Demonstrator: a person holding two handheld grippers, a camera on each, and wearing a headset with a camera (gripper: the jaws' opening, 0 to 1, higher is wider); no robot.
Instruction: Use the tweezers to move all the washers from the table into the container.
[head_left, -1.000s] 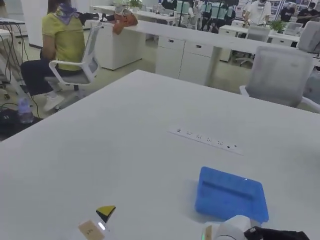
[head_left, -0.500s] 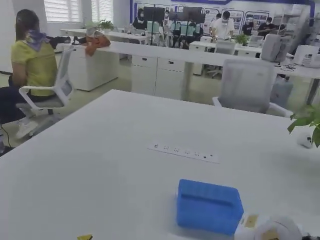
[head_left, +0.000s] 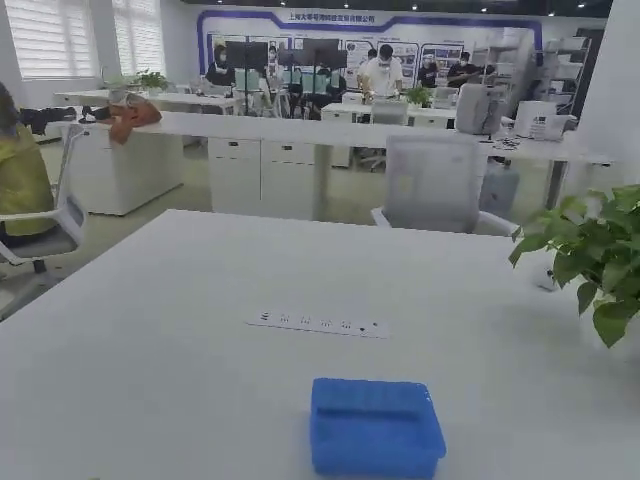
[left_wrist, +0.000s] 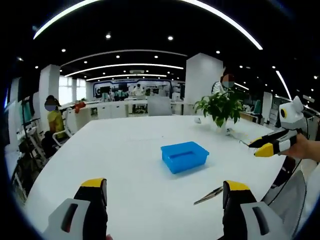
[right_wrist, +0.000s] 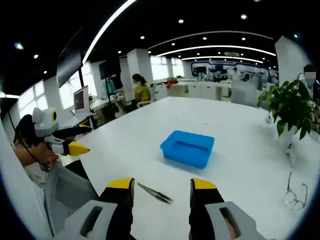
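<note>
Left gripper: released, jaws spread wide and holding nothing. Right gripper: also released, jaws apart and holding nothing.

Tweezers lie flat on the white table. In the right gripper view they show in the gap between that gripper's jaws, and neither jaw is clamped on them. In the left gripper view they lie near the right jaw.

Blue container sits open side up on the table, beyond the tweezers in both gripper views. In the head view it's on the near side of the power strip, apart from it.

Each gripper also appears in the other's view, held up in a hand off the table edge: the right one on the right of the left gripper view, the left one on the left of the right gripper view.

Potted plant is on the right side of the table. Eyeglasses lie on the table to the right of the right gripper, near the plant. An empty office chair stands at the far edge.
</note>
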